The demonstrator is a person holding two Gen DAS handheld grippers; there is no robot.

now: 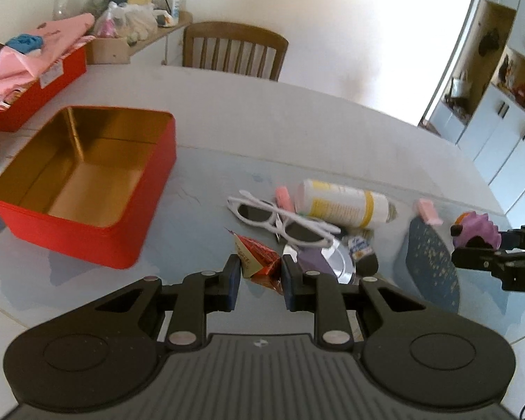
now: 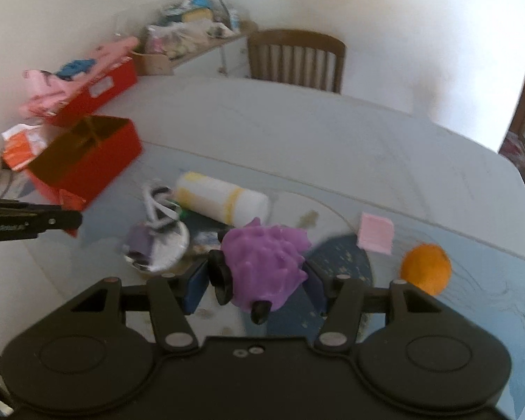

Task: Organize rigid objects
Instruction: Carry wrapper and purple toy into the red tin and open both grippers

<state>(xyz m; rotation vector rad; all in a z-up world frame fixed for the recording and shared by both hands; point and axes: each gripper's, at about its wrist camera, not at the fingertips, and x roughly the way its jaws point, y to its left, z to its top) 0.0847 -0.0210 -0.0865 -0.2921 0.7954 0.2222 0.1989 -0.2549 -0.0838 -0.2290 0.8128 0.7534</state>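
Note:
My left gripper (image 1: 259, 273) is shut on a red pyramid-shaped packet (image 1: 257, 258), held just above the table. To its left stands an open red tin (image 1: 87, 182) with a gold inside and nothing in it. My right gripper (image 2: 257, 280) is shut on a purple spiky toy (image 2: 266, 262) with black parts, lifted off the table; this toy (image 1: 477, 232) also shows at the right of the left wrist view. On the table lie white sunglasses (image 1: 283, 222), a white bottle with yellow bands (image 1: 343, 203) on its side, and a shiny round lid (image 1: 336, 260).
A dark blue speckled mat (image 1: 434, 269), pink erasers (image 1: 428, 211), a pink notepad (image 2: 375, 232) and an orange (image 2: 426, 267) lie on the glass-topped table. A second red box with pink cloth (image 1: 35, 70) sits at the back left. A wooden chair (image 1: 232, 49) stands behind.

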